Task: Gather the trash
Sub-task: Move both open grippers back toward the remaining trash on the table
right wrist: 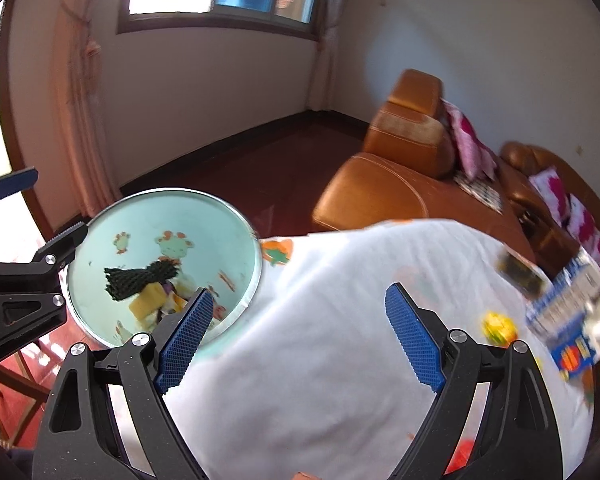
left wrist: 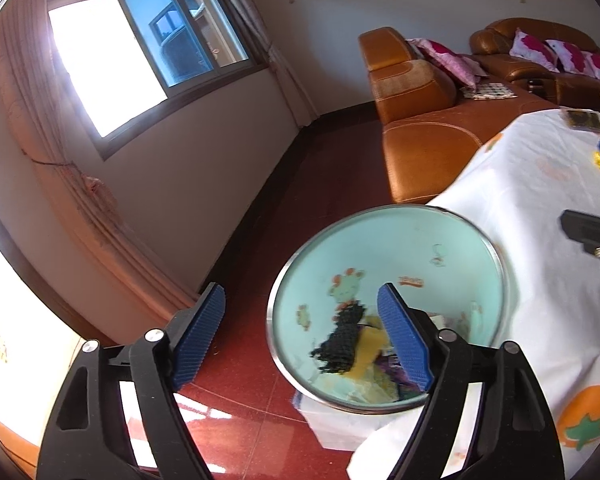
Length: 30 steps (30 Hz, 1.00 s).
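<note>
Trouble is brewing: I am holding my left gripper [left wrist: 300,336] and right gripper [right wrist: 300,332] spread and empty, and swinging carelessly could tip the bin [left wrist: 496,248].

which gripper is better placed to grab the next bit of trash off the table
Right. The right gripper hangs open over the white tablecloth, near the small yellow wrapper. The left gripper is open over the mint-green metal-rimmed bin, beside the table.

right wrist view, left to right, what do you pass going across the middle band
left gripper → trash bin → white tablecloth → yellow wrapper → blue box
</note>
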### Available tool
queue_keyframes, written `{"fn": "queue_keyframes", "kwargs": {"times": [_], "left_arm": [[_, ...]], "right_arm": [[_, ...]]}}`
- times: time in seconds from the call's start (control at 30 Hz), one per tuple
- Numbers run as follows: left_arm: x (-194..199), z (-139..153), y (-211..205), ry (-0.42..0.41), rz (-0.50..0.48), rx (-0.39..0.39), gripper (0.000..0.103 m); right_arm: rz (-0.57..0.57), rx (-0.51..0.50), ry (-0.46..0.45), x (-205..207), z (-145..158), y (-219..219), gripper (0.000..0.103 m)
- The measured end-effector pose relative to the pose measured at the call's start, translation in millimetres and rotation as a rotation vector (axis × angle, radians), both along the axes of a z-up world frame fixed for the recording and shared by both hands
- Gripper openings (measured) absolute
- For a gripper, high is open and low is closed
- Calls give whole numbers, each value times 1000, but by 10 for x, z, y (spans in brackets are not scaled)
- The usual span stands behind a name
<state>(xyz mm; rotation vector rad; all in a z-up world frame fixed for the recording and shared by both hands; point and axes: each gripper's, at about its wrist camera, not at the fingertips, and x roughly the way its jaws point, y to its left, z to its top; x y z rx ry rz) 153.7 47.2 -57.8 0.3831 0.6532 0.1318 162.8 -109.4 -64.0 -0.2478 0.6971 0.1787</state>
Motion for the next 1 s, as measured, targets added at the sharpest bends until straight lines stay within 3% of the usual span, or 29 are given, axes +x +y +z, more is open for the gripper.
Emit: {"fn": "queue_keyframes", "kwargs": {"times": [0.17,0.3,0.47,0.6,0.67,0.73,0.83,1.0], "left_arm": [[-112,-52,-215,34,-71,-74,82],[-220,-103,-439,34,-130,-58,83],[-305,-153,-616,41,-182,-54,83],[-381,-165,-708,41,-207,-46,84],[-413,-173,-733,45,-219,-56,84],[-425,-174,-791,52,-225,-67,84],[-435,-189,-857,60,-239,-74,84],[-416,-153,-1091,69,-293,-78,84]], "right_arm": [[-113,12,4,-337,59,-508,86],[-214,43,16,-699,32,-986,86],[-328,100,92,-1009,-248,-1497,85],[-345,144,134,-1037,-411,-1636,73],[-330,167,159,-993,-473,-1628,60],[-304,187,191,-967,-529,-1598,26],[-296,211,189,-1004,-536,-1623,15],[-382,267,91,-1194,-336,-1983,14]]}}
